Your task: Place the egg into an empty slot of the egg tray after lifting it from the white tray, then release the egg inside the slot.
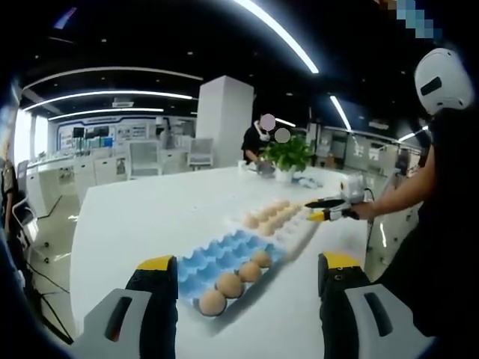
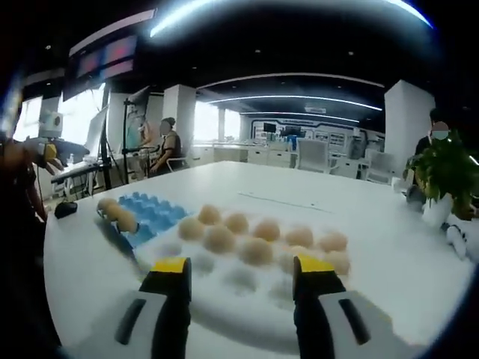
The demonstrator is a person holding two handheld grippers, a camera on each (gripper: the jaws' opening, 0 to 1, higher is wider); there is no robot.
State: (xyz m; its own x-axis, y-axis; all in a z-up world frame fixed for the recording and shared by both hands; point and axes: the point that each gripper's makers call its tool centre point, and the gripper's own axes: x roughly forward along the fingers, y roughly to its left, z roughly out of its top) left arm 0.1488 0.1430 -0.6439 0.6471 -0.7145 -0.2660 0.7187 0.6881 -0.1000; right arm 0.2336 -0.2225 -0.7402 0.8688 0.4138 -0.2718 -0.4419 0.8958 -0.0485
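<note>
Both the left gripper (image 1: 247, 280) and right gripper (image 2: 241, 278) are hanging with jaws spread and empty — the eggs (image 2: 256, 250) are lying in the white tray (image 2: 224, 299) just ahead of the right jaws, beside the blue egg tray (image 1: 217, 258) on the white table (image 1: 150, 217).

On the long white table (image 1: 150, 217), the blue moulded egg tray (image 1: 217, 258) lies end to end with the white tray (image 2: 247, 284); a potted green plant (image 1: 288, 157) stands behind.

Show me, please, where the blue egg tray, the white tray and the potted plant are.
blue egg tray (image 1: 213, 258), left gripper view, on its empty blue cups.
white tray (image 2: 239, 280), right gripper view, on an empty hollow near its front.
potted plant (image 2: 445, 168), right gripper view, on its leaves.
</note>
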